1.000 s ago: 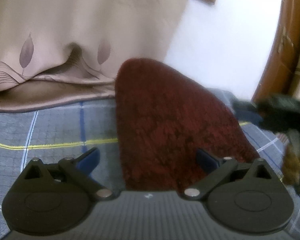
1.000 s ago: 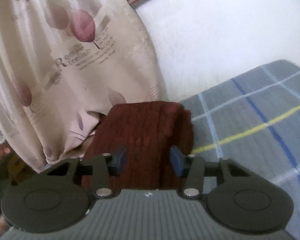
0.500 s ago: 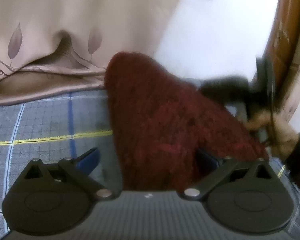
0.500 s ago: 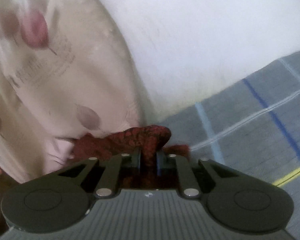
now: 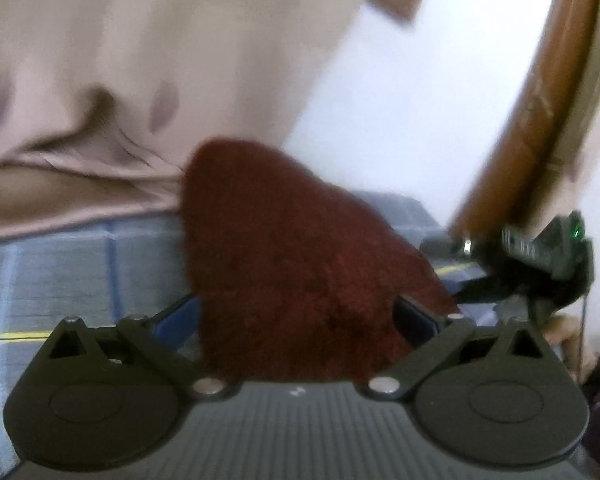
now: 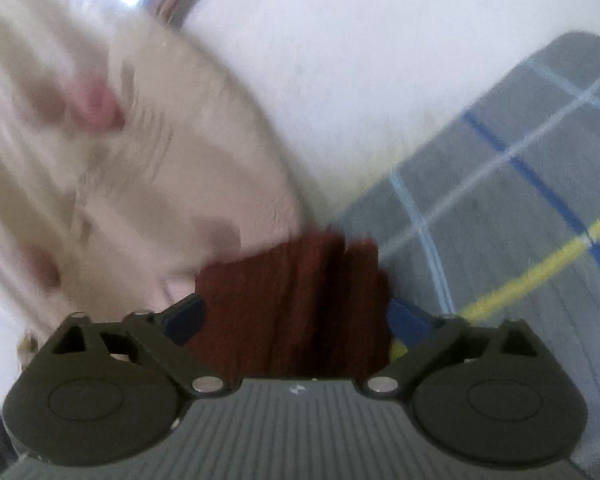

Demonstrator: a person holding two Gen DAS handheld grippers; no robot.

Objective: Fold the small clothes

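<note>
- Two spread jaws frame the left wrist view: the left gripper (image 5: pixel 296 316) stands wide apart, the fuzzy dark red cloth (image 5: pixel 292 248) lying between on the checked bedspread (image 5: pixel 60 264), unpinched. Far right, the right gripper (image 5: pixel 540 248) shows.
- Right wrist view: the right gripper (image 6: pixel 296 320) has just opened wide; the cloth (image 6: pixel 296 304) sits between, loose, beside a curtain (image 6: pixel 140 160).

One maroon cloth (image 5: pixel 300 264) (two grippers).
</note>
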